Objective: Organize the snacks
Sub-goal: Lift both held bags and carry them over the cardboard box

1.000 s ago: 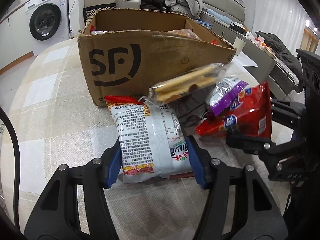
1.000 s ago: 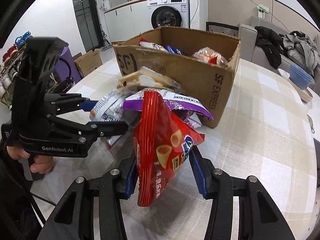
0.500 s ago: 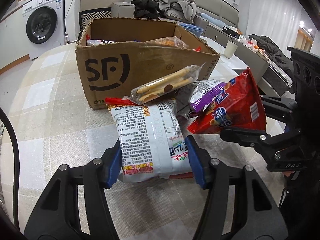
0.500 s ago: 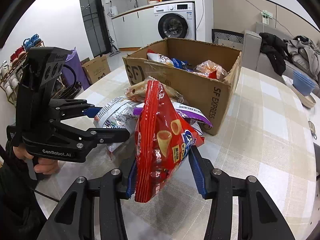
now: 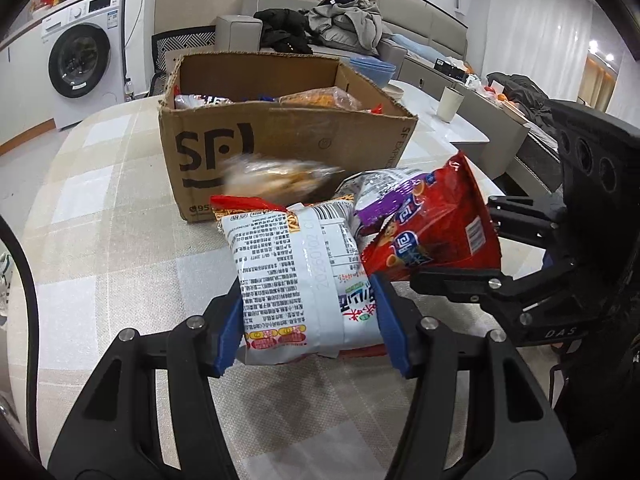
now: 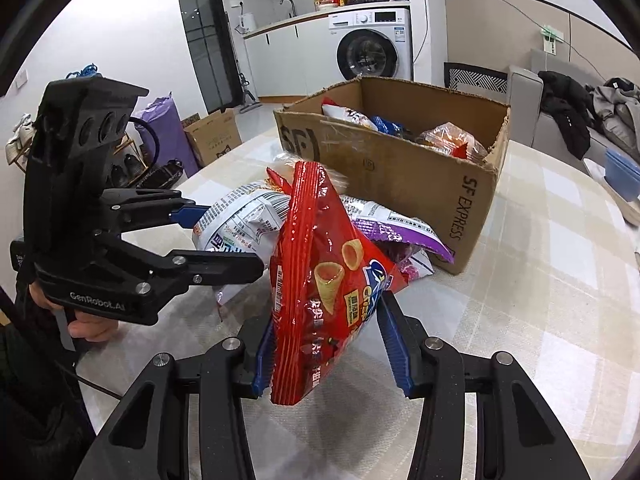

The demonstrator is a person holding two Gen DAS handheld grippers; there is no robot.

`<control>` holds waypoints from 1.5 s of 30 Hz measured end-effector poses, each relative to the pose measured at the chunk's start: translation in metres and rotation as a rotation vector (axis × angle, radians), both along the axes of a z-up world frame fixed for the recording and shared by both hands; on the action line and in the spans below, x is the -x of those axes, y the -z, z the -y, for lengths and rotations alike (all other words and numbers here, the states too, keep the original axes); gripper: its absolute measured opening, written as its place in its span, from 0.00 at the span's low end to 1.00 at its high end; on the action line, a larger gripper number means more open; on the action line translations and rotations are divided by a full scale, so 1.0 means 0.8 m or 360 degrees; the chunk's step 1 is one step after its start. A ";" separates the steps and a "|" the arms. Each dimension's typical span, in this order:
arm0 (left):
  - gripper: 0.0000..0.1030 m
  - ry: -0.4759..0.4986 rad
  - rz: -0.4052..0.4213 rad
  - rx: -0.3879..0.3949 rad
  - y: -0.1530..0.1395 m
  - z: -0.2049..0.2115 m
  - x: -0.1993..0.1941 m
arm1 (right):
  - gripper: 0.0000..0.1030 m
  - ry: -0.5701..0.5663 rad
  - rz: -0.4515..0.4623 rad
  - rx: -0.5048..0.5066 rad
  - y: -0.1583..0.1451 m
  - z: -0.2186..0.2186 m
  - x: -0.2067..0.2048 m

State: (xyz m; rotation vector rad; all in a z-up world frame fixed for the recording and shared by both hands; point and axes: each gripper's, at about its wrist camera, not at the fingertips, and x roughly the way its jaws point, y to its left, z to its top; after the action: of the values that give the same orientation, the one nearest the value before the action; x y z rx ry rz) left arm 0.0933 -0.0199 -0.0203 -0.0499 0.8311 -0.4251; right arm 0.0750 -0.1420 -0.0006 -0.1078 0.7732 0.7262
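Observation:
My left gripper point(image 5: 310, 320) is shut on a white snack bag point(image 5: 296, 272) with printed text, held above the checked table. My right gripper point(image 6: 328, 348) is shut on a red cone-snack bag point(image 6: 320, 264) that stands upright between its blue pads. In the right wrist view the left gripper point(image 6: 212, 240) holds the white bag point(image 6: 240, 224) just left of the red one. A clear cracker packet point(image 5: 276, 178) shows blurred over the white bag's far end, in front of the open SF cardboard box point(image 5: 288, 140). A purple bag point(image 5: 384, 200) lies between the two held bags.
The box point(image 6: 400, 176) holds several snack packets. A person's hand point(image 6: 92, 326) grips the left tool. A cup point(image 5: 450, 104) and blue bowls point(image 5: 372, 70) stand beyond the box. The checked tablecloth point(image 5: 100, 220) spreads left of the box. A washing machine point(image 5: 80, 68) stands behind.
Both grippers have risen with their bags and the box looks farther off. The cracker packet has slid left across the white bag and is now blurred.

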 end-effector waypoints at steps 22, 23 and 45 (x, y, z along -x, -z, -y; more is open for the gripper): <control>0.54 -0.0005 0.0125 0.0066 -0.069 -0.044 0.059 | 0.37 0.0079 0.0149 -0.0175 -0.032 0.015 0.008; 0.54 0.0002 0.0126 0.0068 -0.071 -0.044 0.060 | 0.36 0.0069 0.0155 -0.0179 -0.033 0.014 0.009; 0.53 -0.0004 0.0143 -0.0004 -0.065 -0.049 0.069 | 0.19 0.0123 0.0281 -0.0214 -0.021 0.005 -0.005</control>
State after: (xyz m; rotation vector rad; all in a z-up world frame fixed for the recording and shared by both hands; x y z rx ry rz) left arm 0.0383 0.0192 0.0316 -0.0289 0.7430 -0.4211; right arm 0.0791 -0.1462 0.0162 -0.0196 0.5557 0.6834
